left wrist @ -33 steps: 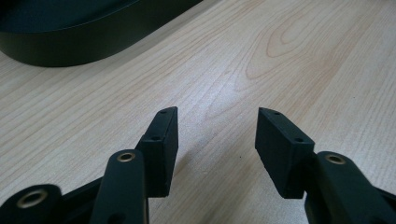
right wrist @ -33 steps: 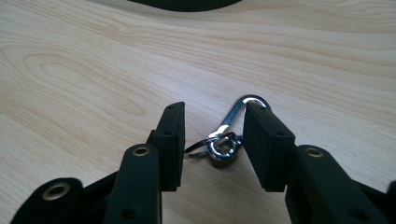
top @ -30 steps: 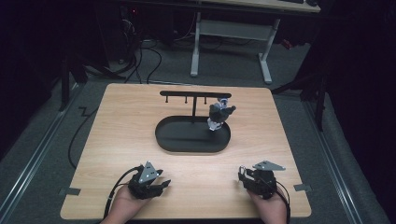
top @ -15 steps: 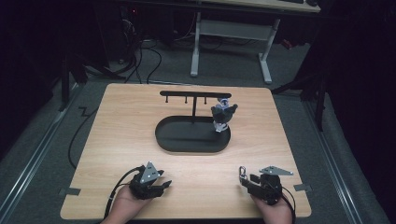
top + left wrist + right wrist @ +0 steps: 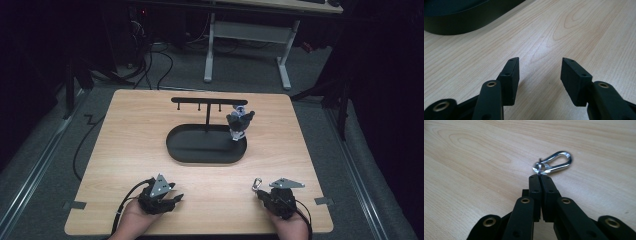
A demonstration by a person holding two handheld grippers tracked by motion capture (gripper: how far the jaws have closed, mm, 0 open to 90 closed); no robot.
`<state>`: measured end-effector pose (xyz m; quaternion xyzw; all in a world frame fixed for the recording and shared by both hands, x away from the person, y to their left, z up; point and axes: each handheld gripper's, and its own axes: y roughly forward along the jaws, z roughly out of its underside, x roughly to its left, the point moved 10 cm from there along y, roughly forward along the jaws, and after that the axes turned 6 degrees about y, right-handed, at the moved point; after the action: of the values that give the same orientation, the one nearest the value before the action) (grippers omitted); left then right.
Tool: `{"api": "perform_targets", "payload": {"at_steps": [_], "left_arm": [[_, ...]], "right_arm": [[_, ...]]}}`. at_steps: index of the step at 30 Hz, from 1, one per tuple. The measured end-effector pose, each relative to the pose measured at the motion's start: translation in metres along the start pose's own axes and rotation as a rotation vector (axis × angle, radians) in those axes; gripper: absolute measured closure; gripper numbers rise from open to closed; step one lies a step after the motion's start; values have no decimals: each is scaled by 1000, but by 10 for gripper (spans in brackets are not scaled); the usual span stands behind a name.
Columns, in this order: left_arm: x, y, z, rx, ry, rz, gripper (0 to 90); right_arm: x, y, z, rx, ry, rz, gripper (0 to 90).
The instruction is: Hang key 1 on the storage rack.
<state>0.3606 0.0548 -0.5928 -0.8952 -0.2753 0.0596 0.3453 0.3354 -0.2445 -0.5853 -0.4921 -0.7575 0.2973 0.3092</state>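
One carabiner (image 5: 554, 164), ring end hidden between jaws

A light wooden worktop (image 5: 135, 135) carries a black oval tray (image 5: 200, 150) near its middle. From the tray rises a thin black stand with a crossbar (image 5: 207, 101); a small grey figure-like object (image 5: 240, 122) hangs at the crossbar's right end. Beyond the worktop stands a white-legged desk frame (image 5: 247, 42) on grey carpet (image 5: 320, 70).

One silver carabiner (image 5: 554, 163), one black oval tray (image 5: 206, 146), one hook rack (image 5: 207, 101), two grippers, one table (image 5: 125, 130).
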Motion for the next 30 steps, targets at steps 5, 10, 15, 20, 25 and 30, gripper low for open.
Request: {"api": "perform_targets", "payload": {"at_steps": [5,10,15,20,25,30], "left_arm": [[0,1,0,-1,7,2,502],[-1,1,1,4,17,6,502],[-1,1,1,6,15,7,502],[-1,1,1,6,16,9,501],[-1,1,1,5,18,10,502],[-1,0,1,4,19,11,501]], "right_arm": [[-7,1,-8,19,-17,19,886],[-7,5,-16,55,-45,23,843],[-3,11,-18,130,-68,2,823],[-1,11,-17,228,-121,7,801],[1,12,-18,313,-170,19,777],[-3,13,-16,374,-178,31,796]]}}
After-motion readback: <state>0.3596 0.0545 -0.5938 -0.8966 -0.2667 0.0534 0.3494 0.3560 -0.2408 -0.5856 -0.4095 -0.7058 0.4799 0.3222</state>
